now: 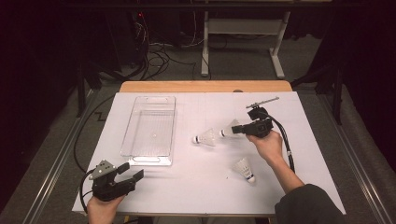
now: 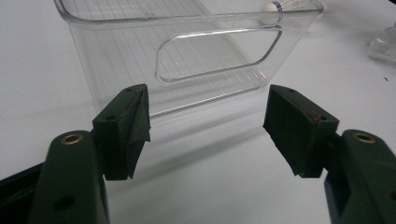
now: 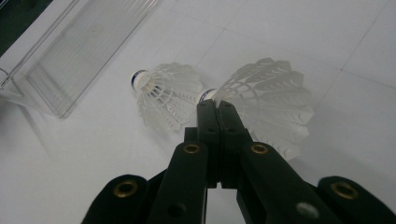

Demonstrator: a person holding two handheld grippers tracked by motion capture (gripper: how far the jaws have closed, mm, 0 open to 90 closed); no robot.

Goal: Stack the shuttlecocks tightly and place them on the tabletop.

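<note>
Right claw (image 1: 239,129) level over table (image 1: 201,186), jaws together beside shuttlecock (image 3: 271,100); left claw (image 1: 132,173) low, jaws apart.

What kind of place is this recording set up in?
Probably a lab or workshop set up for recording. A white-covered table stands on grey carpet among dark curtains, loose cables run along the floor behind it, and a white desk frame stands farther back.

Left gripper (image 1: 130,173) low at near-left desk (image 1: 196,186) edge, jaws wide apart, hand (image 1: 100,207) behind it. Right gripper (image 1: 235,129) reaches forward, jaws pressed together, forearm angled in from lower right.
</note>
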